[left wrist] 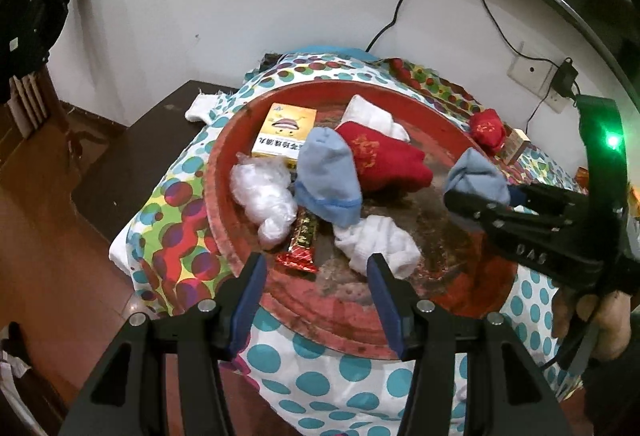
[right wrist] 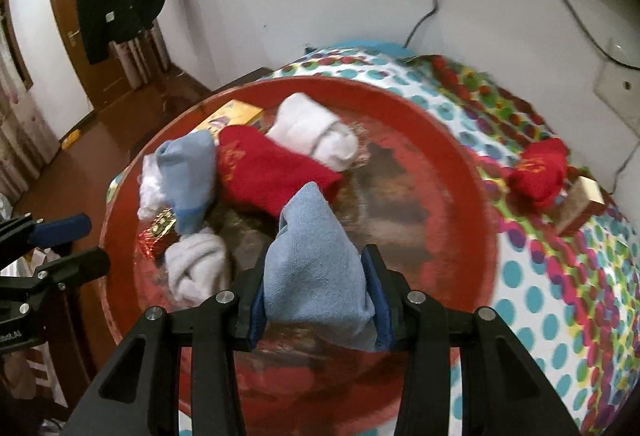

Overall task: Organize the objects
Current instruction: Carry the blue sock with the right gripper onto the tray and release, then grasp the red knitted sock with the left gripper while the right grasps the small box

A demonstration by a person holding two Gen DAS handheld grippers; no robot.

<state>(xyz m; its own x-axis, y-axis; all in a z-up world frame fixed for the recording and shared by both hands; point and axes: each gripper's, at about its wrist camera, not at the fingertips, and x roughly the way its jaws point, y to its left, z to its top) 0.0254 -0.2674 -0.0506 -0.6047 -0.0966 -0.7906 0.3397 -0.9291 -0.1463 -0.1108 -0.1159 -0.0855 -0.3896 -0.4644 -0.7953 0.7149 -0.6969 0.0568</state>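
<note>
A round red tray (left wrist: 218, 195) on a dotted cloth holds a yellow box (left wrist: 284, 131), a white plastic wad (left wrist: 264, 195), a blue sock bundle (left wrist: 328, 179), a red sock (left wrist: 384, 159), two white sock bundles (left wrist: 376, 244) and a red-gold snack bar (left wrist: 300, 244). My right gripper (right wrist: 318, 264) is shut on a second blue sock bundle (right wrist: 308, 232) and holds it above the tray's middle. My left gripper (left wrist: 316, 262) hangs open over the tray's near rim, close to the snack bar, with nothing between its pads.
Outside the tray, on the polka-dot cloth (right wrist: 560, 276), lie a red sock bundle (right wrist: 540, 171) and a small box (right wrist: 580, 203). Cables and a wall socket (left wrist: 532, 71) are behind. A dark low table (left wrist: 132, 147) and brown floor lie to the left.
</note>
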